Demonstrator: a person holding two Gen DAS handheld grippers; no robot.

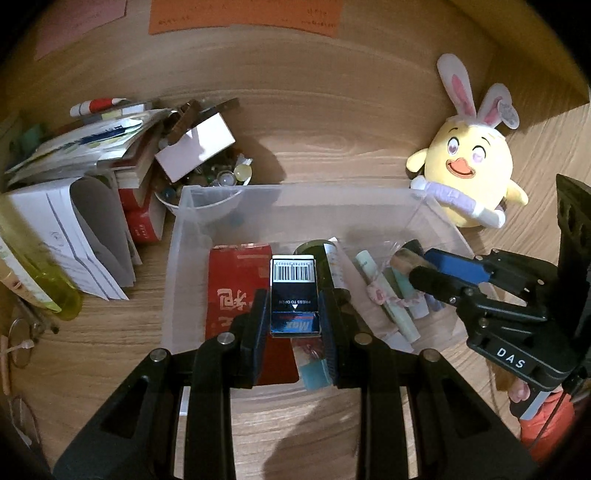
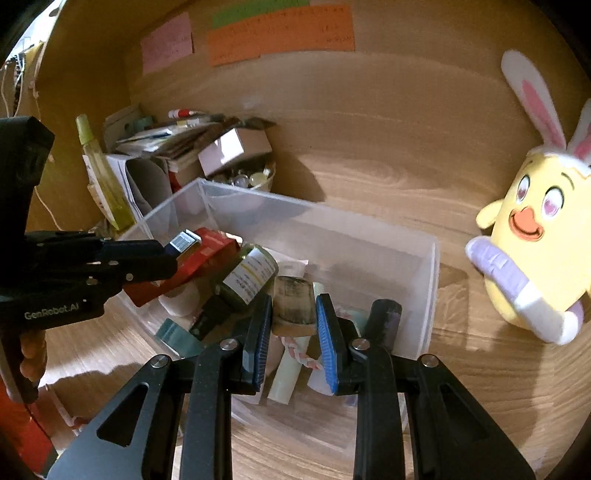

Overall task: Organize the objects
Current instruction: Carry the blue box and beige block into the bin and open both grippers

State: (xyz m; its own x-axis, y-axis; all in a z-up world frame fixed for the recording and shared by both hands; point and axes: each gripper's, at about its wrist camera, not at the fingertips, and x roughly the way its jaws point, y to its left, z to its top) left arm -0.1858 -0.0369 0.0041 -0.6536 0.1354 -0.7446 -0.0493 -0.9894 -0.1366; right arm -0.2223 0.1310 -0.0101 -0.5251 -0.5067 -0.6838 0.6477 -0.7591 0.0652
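Note:
My left gripper (image 1: pixel 293 306) is shut on a small black staple box (image 1: pixel 293 275) with a white barcode label, held over the clear plastic bin (image 1: pixel 295 190). My right gripper (image 2: pixel 294 314) is shut on a brownish wooden block (image 2: pixel 290 291), also above the bin (image 2: pixel 314 221). Each gripper shows in the other's view: the right gripper (image 1: pixel 421 266) with its block (image 1: pixel 400 258), and the left gripper (image 2: pixel 168 256) with its staple box (image 2: pixel 184 240). In the bin lie a red box (image 1: pixel 236 284), a dark green bottle (image 2: pixel 243 280), pale rolled papers (image 1: pixel 388 295) and a dark cylinder (image 2: pixel 386 317).
A yellow plush chick with bunny ears (image 1: pixel 469 166) stands right of the bin. Behind the bin's left corner are a bowl of marbles (image 1: pixel 221 177), a white box (image 1: pixel 195 147), stacked books and papers (image 1: pixel 92 158) and a yellow-green bottle (image 1: pixel 33 269). Glasses (image 1: pixel 22 339) lie at the left edge. Coloured notes (image 2: pixel 280 33) hang on the back wall.

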